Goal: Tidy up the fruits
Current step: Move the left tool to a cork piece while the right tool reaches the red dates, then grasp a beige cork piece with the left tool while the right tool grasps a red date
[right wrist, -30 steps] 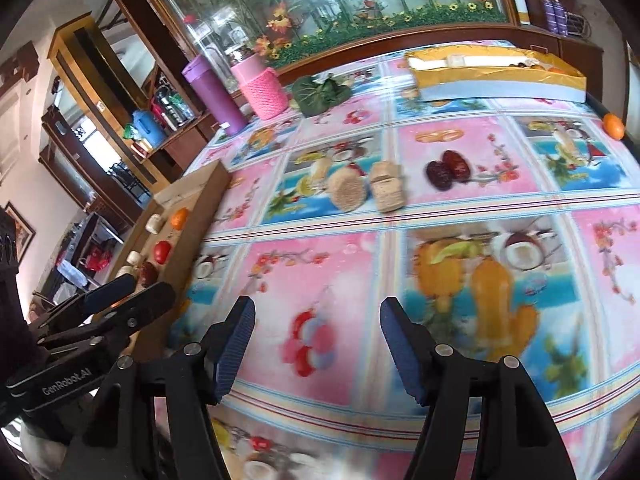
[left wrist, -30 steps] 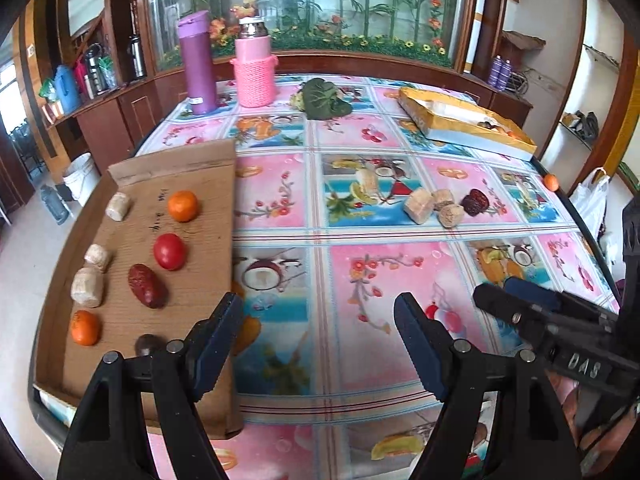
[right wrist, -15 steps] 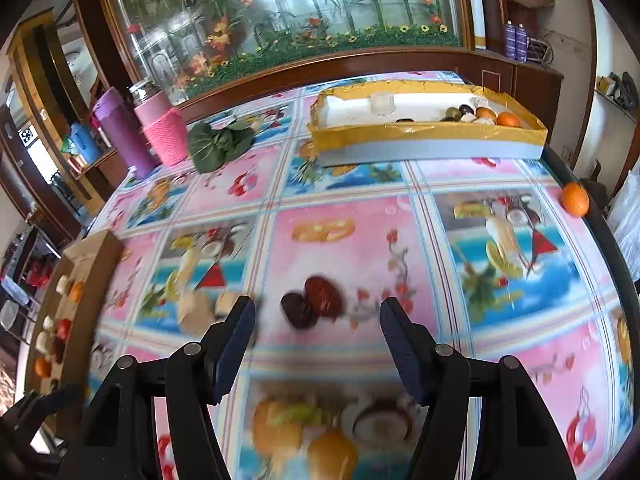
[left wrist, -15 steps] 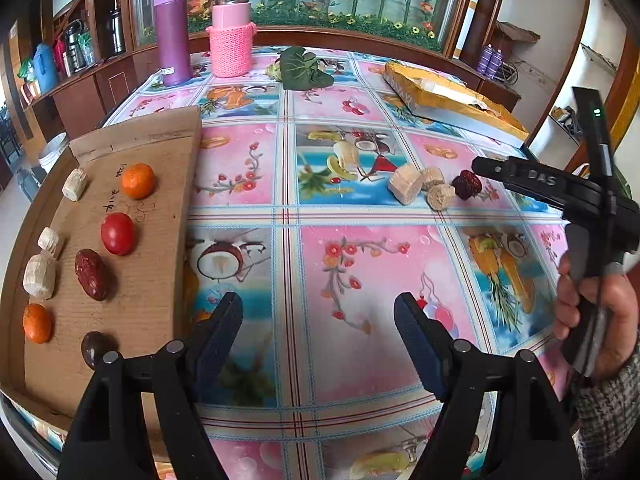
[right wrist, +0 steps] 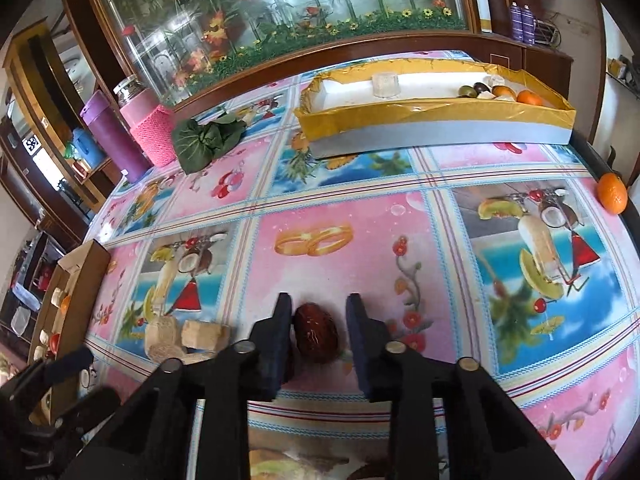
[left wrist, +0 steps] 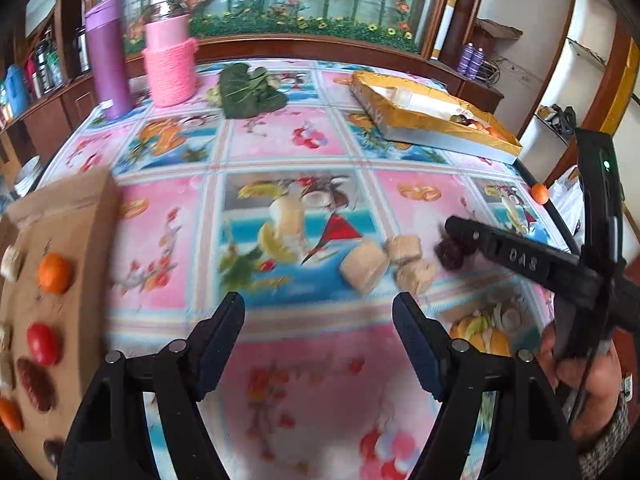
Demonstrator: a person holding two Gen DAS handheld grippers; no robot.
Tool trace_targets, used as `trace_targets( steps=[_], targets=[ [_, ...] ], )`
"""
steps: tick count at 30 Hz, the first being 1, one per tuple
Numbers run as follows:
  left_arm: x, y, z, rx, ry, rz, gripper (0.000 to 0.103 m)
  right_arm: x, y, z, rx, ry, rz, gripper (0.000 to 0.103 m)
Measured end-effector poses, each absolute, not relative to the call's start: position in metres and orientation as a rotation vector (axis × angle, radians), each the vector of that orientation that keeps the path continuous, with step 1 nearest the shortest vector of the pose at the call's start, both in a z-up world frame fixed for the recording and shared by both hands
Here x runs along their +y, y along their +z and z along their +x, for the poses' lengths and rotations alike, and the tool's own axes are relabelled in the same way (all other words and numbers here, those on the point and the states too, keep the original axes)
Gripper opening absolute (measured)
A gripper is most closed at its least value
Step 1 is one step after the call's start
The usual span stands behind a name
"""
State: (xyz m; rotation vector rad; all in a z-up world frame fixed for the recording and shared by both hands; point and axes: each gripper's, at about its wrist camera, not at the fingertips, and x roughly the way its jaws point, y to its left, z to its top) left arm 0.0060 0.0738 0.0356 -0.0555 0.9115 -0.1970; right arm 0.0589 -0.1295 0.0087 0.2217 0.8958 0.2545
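Two hand-held grippers: both working above one fruit-print counter [right wrist: 360, 216].
Counter: carries a cardboard tray [left wrist: 86, 216] at the left edge and a gold-rimmed box [right wrist: 436, 118] at the far right.
Cardboard tray: holds tangerines, a tomato, red dates and pale blocks laid in rows.
Gold-rimmed box: several small fruits gathered at its right end.
Left hand-held gripper [left wrist: 318, 330]: jaws wide apart, nothing between them, raised over mid-counter.
Right hand-held gripper [right wrist: 318, 320]: lowered to the counter, jaws apart and straddling a red date [right wrist: 316, 336]; contact with the left pad cannot be confirmed.
Pale blocks [right wrist: 188, 338]: three, clustered just left of the red date.
Loose tangerine [right wrist: 612, 193]: at the counter's right edge.
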Motion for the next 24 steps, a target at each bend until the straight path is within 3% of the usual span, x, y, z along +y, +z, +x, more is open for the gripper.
trace_targets(
  steps=[3, 6, 8, 11, 15, 18, 20, 24],
  targets=[
    [0.064, 0.034, 0.022, 0.891, -0.237, -0.037, 0.068, -0.133, 0.009, 0.058, 0.899, 0.244, 0.222, 0.025],
    [0.058, 0.027, 0.035, 0.910, -0.267, -0.026, 0.051, -0.131, 0.009, 0.058, 0.902, 0.241, 0.209, 0.025],
    [0.058, 0.022, 0.038, 0.916, -0.301, -0.044, 0.047, -0.130, 0.009, 0.058, 0.904, 0.238, 0.195, 0.025],
    [0.056, 0.013, 0.038, 0.940, -0.344, -0.060, 0.033, -0.128, 0.009, 0.058, 0.907, 0.231, 0.181, 0.025],
    [0.050, 0.012, 0.033, 0.896, -0.342, -0.045, 0.034, -0.127, 0.009, 0.058, 0.907, 0.227, 0.167, 0.025],
    [0.052, 0.011, 0.034, 0.888, -0.367, -0.076, 0.042, -0.126, 0.008, 0.056, 0.905, 0.224, 0.159, 0.025],
    [0.055, 0.011, 0.035, 0.890, -0.382, -0.099, 0.043, -0.125, 0.008, 0.055, 0.899, 0.217, 0.152, 0.023],
    [0.054, 0.010, 0.036, 0.894, -0.403, -0.102, 0.032, -0.125, 0.008, 0.052, 0.884, 0.198, 0.162, 0.022]
  ],
)
